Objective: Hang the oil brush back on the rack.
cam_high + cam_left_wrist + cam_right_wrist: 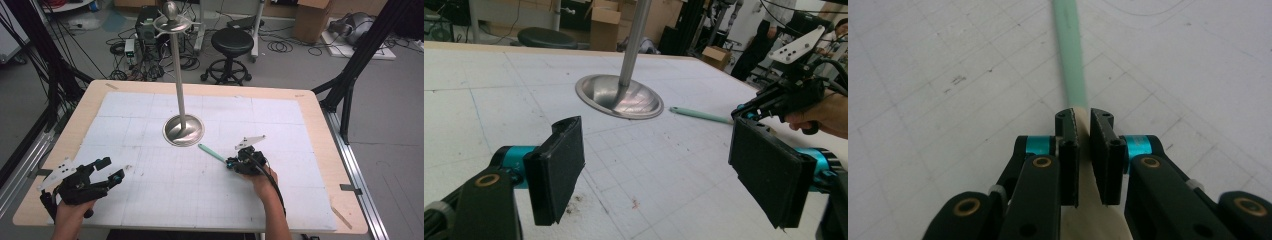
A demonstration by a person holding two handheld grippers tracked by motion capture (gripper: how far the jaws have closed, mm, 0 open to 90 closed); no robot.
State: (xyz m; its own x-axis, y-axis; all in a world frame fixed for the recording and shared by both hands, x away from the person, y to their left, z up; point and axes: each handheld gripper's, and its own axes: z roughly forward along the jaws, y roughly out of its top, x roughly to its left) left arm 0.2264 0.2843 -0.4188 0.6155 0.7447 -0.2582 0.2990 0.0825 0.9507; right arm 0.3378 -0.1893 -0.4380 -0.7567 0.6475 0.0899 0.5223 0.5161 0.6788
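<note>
Two grippers work our table: the right gripper (1083,125) pinches a green-handled tool (1070,55), its near end hidden between the jaws; the left gripper (659,165) hangs spread, near left of the metal stand (183,131).

**Beyond the table**

A black round stool (232,42) stands on the grey floor (290,70) behind the table; cables (135,60) tangle near it; cardboard boxes (312,17) sit farther back — black frame legs (357,60) rise at right.
</note>
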